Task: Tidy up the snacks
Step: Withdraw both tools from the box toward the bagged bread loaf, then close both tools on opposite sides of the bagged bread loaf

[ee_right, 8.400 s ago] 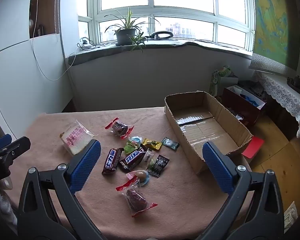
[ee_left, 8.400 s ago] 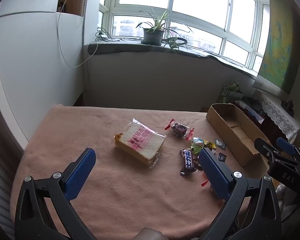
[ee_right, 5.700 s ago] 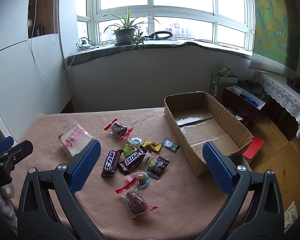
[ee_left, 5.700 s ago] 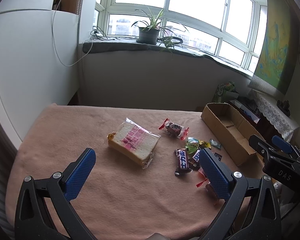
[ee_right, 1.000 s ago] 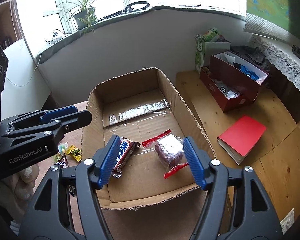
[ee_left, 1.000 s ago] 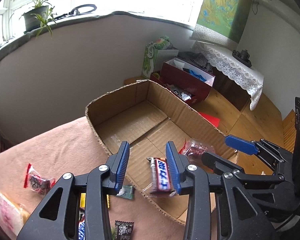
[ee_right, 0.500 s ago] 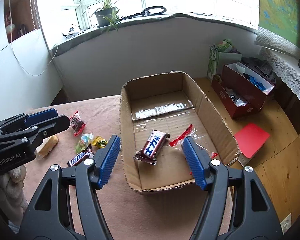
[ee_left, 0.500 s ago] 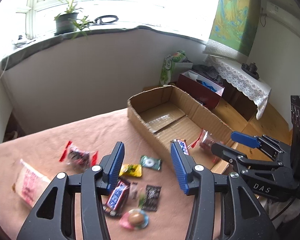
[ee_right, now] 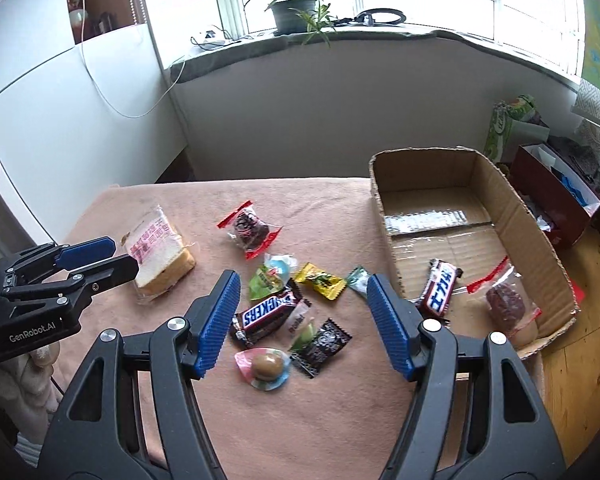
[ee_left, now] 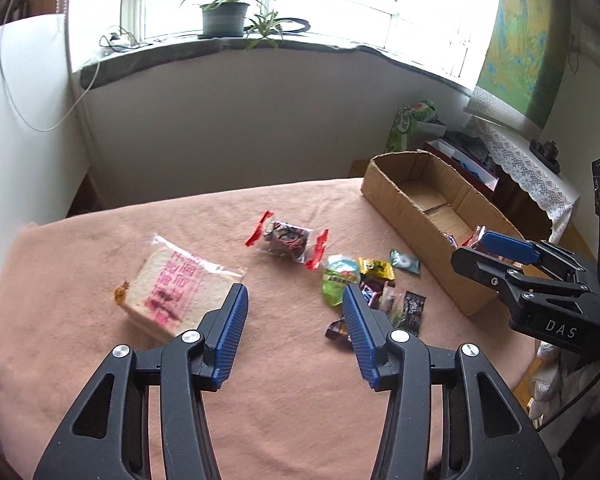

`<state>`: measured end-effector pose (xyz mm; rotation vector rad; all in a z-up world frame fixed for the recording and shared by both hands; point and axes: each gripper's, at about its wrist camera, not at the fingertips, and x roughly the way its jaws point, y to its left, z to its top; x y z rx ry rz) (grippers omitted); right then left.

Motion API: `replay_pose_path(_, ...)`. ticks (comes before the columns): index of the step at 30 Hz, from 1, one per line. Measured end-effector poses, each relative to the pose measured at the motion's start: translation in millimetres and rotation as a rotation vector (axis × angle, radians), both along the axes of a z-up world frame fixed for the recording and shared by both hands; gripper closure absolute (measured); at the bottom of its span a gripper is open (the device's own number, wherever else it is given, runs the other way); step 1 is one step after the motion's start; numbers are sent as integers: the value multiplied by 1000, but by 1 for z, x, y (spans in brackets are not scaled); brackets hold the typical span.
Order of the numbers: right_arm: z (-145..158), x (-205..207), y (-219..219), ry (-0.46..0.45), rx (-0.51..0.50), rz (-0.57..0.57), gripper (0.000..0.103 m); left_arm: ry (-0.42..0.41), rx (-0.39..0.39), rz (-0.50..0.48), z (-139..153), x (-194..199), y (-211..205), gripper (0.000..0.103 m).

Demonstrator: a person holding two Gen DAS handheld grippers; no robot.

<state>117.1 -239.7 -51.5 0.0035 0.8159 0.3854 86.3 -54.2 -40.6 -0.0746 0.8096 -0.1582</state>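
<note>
Pink tablecloth (ee_left: 280,400) under a bright window; snacks loose, box at right.

Left wrist view: your left gripper (ee_left: 294,334) hangs over bare cloth, jaws just widened, nothing between them; wrapped bread (ee_left: 172,292) lies just left.
Right wrist view: your right gripper (ee_right: 302,322) is parted and empty above the Snickers bar (ee_right: 266,314); the cardboard box (ee_right: 540,248) holds a second bar (ee_right: 440,288) and a red-edged bag (ee_right: 504,300).

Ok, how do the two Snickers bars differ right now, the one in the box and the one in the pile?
The Snickers bar in the cardboard box lies inside the cardboard box, apart from other snacks; the Snickers bar on the cloth sits in the loose pile, touching other wrappers. The boxed bar's visible lettering is not Latin script; the cloth bar reads SNICKERS. Both are brown wrapped bars, neither gripped.
</note>
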Motion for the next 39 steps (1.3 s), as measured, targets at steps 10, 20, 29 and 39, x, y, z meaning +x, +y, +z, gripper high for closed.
replay_pose_path(10, -11, 0, 43, 30, -9, 83, 34, 10, 2, 83, -10, -12, 41, 47)
replay_pose_path(20, -18, 3, 67, 51, -28, 128, 34, 25, -19, 136, -19, -14, 67, 41)
replay_pose_path(29, -25, 16, 72, 86, -5, 161, 34, 75, -67, 185, -39, -13, 97, 40)
replay_pose_path(39, -35, 49, 111, 147, 35, 286, 23, 127, -98, 222, -57, -6, 113, 40)
